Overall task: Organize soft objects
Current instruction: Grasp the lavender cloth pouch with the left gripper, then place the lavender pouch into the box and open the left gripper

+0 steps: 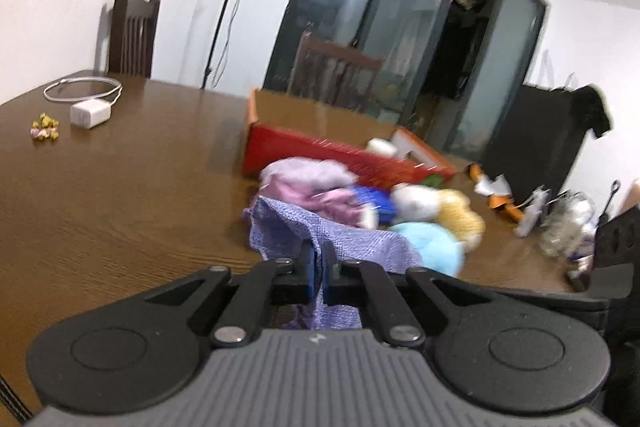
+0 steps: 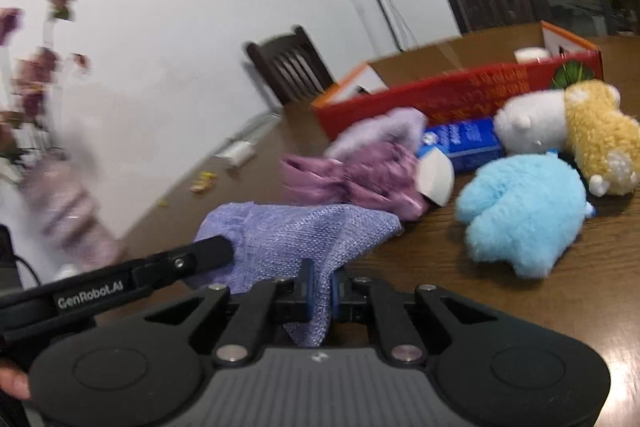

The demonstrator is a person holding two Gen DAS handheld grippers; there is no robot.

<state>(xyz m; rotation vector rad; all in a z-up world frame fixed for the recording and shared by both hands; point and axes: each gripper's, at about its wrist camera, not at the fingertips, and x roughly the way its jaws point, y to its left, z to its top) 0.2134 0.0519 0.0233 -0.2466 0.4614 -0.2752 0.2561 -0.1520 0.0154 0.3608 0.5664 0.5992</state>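
Both grippers are shut on one lavender knit cloth, held above the brown table. My left gripper pinches one edge. My right gripper pinches another part of the cloth; the left gripper's finger reaches in from the left there. Beyond the cloth lie a purple crumpled fabric, a light blue plush, a white and tan plush and a blue packet. A red cardboard box stands open behind them.
A white charger with its cable and small sweets lie at the table's far left. Dark wooden chairs stand behind the table. A glass jar and clutter sit at the right. A vase with pink flowers stands left.
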